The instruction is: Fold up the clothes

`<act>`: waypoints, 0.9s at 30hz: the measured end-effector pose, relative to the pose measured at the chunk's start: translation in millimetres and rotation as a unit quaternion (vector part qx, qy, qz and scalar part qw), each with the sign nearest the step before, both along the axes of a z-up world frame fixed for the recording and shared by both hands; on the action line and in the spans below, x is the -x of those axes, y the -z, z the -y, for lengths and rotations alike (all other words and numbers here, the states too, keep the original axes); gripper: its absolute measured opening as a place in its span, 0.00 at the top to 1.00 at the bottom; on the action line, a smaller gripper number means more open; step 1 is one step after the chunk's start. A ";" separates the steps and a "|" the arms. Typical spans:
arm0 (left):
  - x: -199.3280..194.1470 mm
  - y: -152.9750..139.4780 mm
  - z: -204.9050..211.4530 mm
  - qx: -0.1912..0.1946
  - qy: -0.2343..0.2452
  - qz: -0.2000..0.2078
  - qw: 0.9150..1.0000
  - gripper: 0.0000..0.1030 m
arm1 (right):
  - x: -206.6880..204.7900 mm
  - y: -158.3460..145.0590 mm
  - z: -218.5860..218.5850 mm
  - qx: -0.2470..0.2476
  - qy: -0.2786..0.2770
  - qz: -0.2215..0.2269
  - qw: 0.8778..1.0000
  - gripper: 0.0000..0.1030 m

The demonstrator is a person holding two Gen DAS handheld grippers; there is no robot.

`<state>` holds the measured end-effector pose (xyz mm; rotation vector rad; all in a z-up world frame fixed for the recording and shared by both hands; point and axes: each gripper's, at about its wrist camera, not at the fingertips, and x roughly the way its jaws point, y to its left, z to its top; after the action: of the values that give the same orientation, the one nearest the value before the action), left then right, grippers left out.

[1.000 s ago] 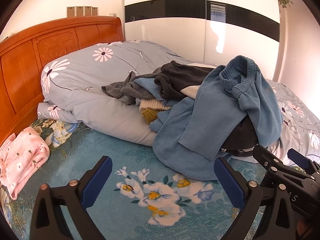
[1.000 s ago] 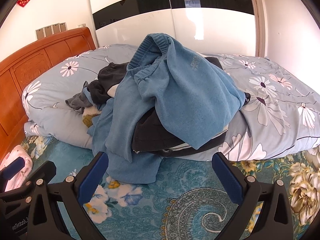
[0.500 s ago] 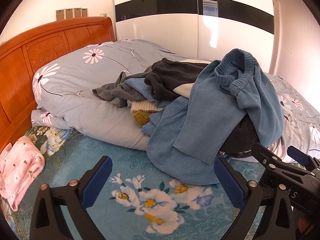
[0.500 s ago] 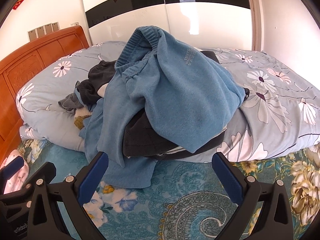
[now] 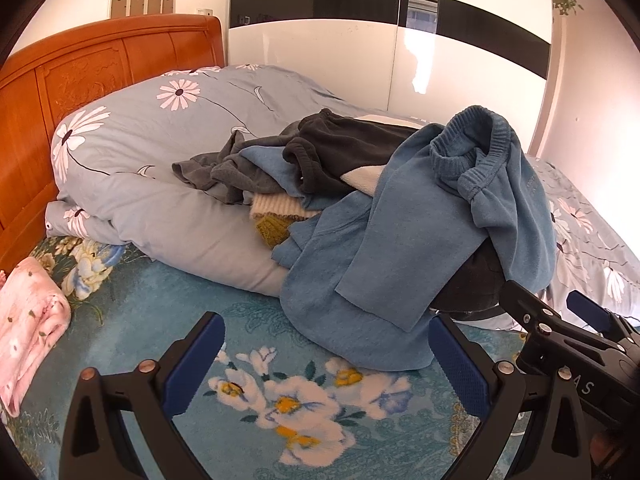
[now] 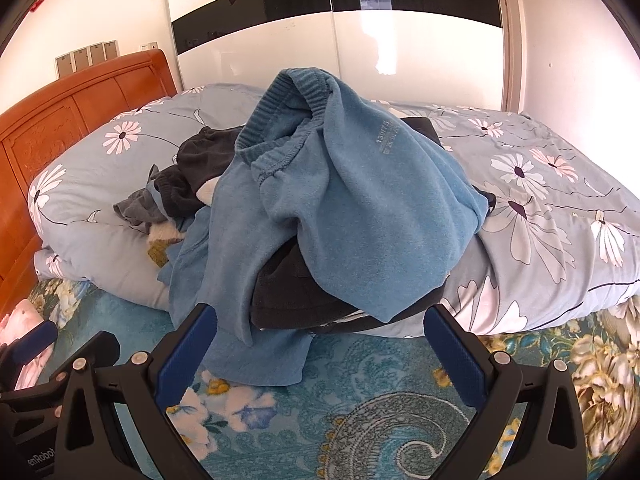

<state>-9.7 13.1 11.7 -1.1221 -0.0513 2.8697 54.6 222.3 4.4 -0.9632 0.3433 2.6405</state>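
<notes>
— Clothes pile (image 5: 360, 208) first: where does it lie from the left gripper (image 5: 324, 356)?
— Ahead and off to its right, heaped on the folded duvet (image 5: 160, 152), with the blue sweater (image 5: 384, 264) spilling down onto the teal bedspread (image 5: 168, 304). That gripper's blue pads stand wide apart, nothing between them.
— And the sweater's long axis?
— Roughly from its ribbed collar (image 6: 292, 112) at the top of the heap down toward the grippers, the lower edge hanging just beyond the right gripper (image 6: 320, 344).
— So which one is nearer?
— I'd say the right: the sweater (image 6: 352, 208) sits almost dead ahead of its jaws, which are also spread wide and empty. Left would have to swing across.
</notes>
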 end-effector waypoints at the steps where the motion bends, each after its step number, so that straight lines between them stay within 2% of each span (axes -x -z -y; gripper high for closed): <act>1: -1.4 0.1 2.0 0.005 0.000 0.001 1.000 0.00 | 0.4 -0.8 1.1 0.001 -0.003 -0.001 1.000 0.00; 4: -7.9 1.3 10.7 0.025 -0.002 0.005 1.000 0.00 | 8.1 -7.4 -1.9 -0.008 -0.003 -0.004 1.000 0.00; 7: -20.3 5.8 25.2 0.023 -0.016 0.008 1.000 0.00 | 24.6 -19.4 -11.0 -0.020 -0.006 -0.010 1.000 0.00; 11: -36.6 12.3 40.8 0.012 -0.034 0.019 0.999 0.00 | 67.1 -36.6 -13.9 -0.093 -0.037 0.000 0.995 0.00; 13: -43.9 13.8 46.3 0.010 -0.041 0.021 0.999 0.00 | 85.7 -43.0 -18.5 -0.114 -0.048 -0.003 0.992 0.03; 14: -47.2 14.2 49.2 0.009 -0.044 0.021 0.999 0.00 | 94.0 -46.9 -24.0 -0.113 -0.044 -0.001 0.993 0.08; 17: -54.3 14.9 57.1 -0.001 -0.058 0.024 0.998 0.00 | 118.6 -58.9 -41.1 -0.110 -0.032 0.004 0.993 0.32; 19: -58.6 15.4 62.1 -0.008 -0.068 0.027 0.997 0.00 | 134.2 -63.7 -48.5 -0.094 -0.035 0.016 0.995 0.40; 20: -61.0 15.5 64.7 -0.012 -0.072 0.028 0.997 0.00 | 140.2 -62.8 -51.7 -0.086 -0.035 0.029 0.995 0.49; 21: -63.6 15.4 67.3 -0.019 -0.075 0.030 0.997 0.00 | 146.1 -61.7 -54.8 -0.078 -0.035 0.044 0.995 0.64; 23: -69.6 14.0 71.2 -0.024 -0.078 0.028 0.996 0.00 | 152.5 -61.0 -60.6 -0.064 -0.034 0.064 0.995 0.80; 25: -75.2 12.5 75.0 -0.021 -0.080 0.025 0.996 0.00 | 143.2 -69.5 -68.4 -0.030 -0.036 0.041 0.998 0.82; 27: -80.2 12.3 80.4 -0.020 -0.084 0.024 0.996 0.00 | 129.3 -86.9 -82.3 0.005 -0.023 0.009 1.000 0.91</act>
<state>70.5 -67.3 -0.6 -1.2340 -0.2149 2.9707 -74.7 304.6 91.3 -1.0079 0.3353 2.6725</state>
